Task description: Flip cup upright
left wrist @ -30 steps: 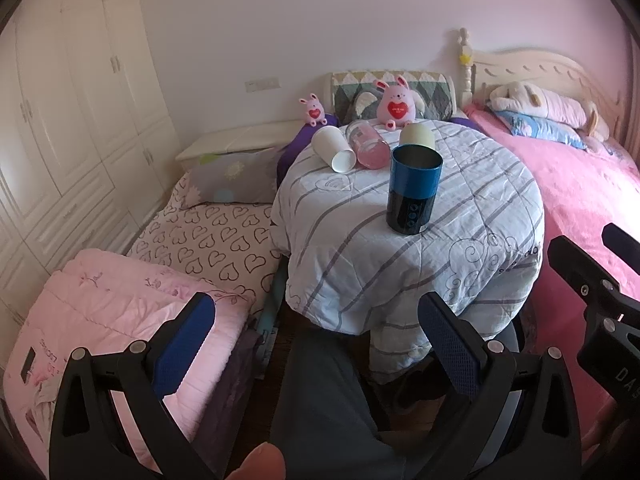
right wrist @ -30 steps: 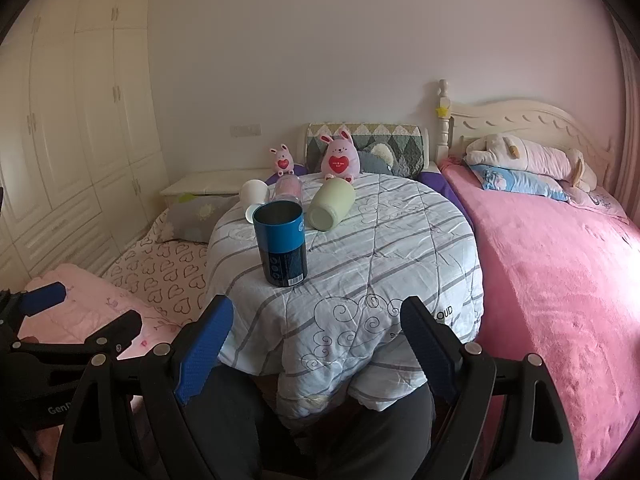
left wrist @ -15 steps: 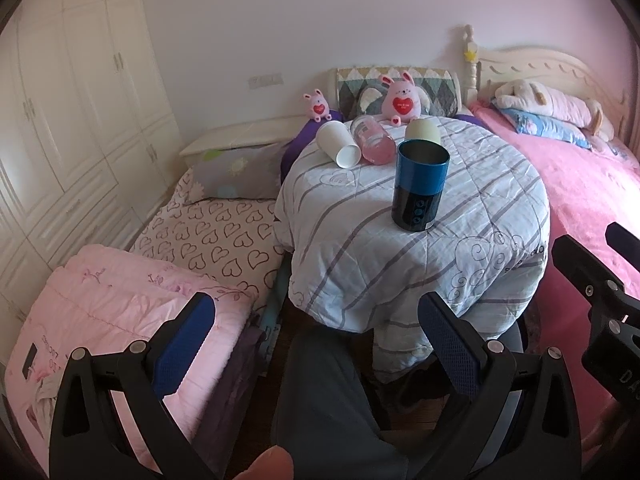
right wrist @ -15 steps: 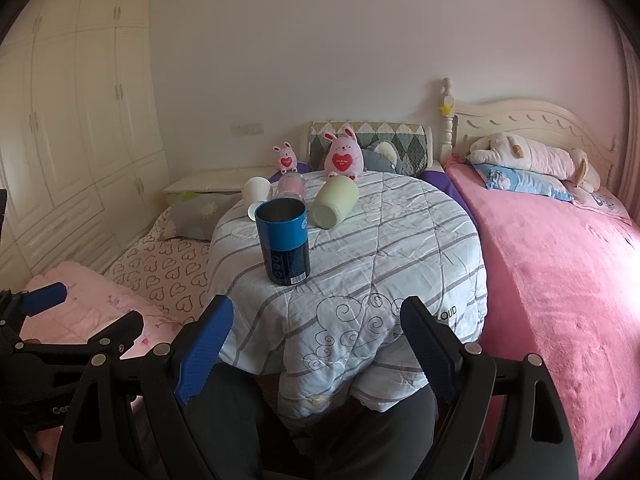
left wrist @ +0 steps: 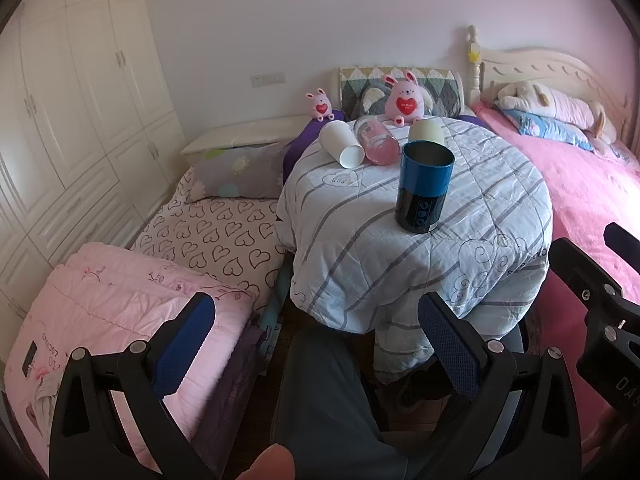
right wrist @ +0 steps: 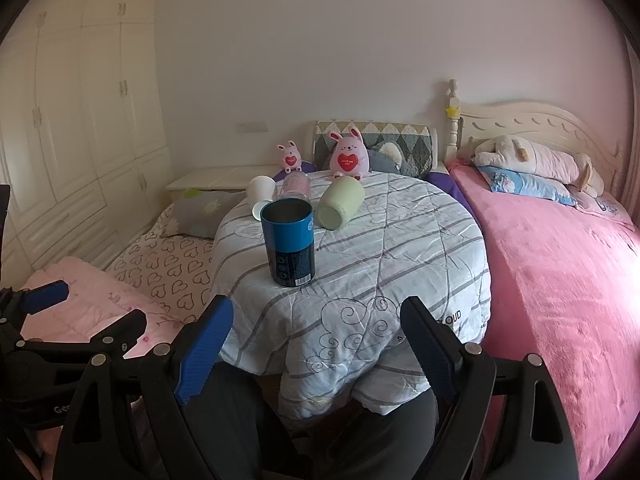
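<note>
A blue and black cup (left wrist: pixel 424 188) stands upright on the round table (left wrist: pixel 480 216) covered with a striped quilt; it also shows in the right wrist view (right wrist: pixel 289 242). Behind it lie three cups on their sides: a white paper cup (left wrist: pixel 342 145) (right wrist: pixel 260 194), a pink clear cup (left wrist: pixel 376 140) (right wrist: pixel 297 185) and a pale green cup (left wrist: pixel 426 133) (right wrist: pixel 341 205). My left gripper (left wrist: pixel 316 344) is open and empty, well short of the table. My right gripper (right wrist: pixel 316 348) is open and empty, near the table's front edge.
A pink bed (right wrist: pixel 560 264) lies to the right. A low mattress with heart-print sheet (left wrist: pixel 216 232) and a folded pink quilt (left wrist: pixel 116 304) lie to the left. Two pink plush rabbits (left wrist: pixel 405 98) sit behind the table. White wardrobes (left wrist: pixel 72 104) line the left wall.
Both views have drifted slightly: the table and cups sit a little farther right in the left wrist view. Both grippers remain open. The cups have not moved.
</note>
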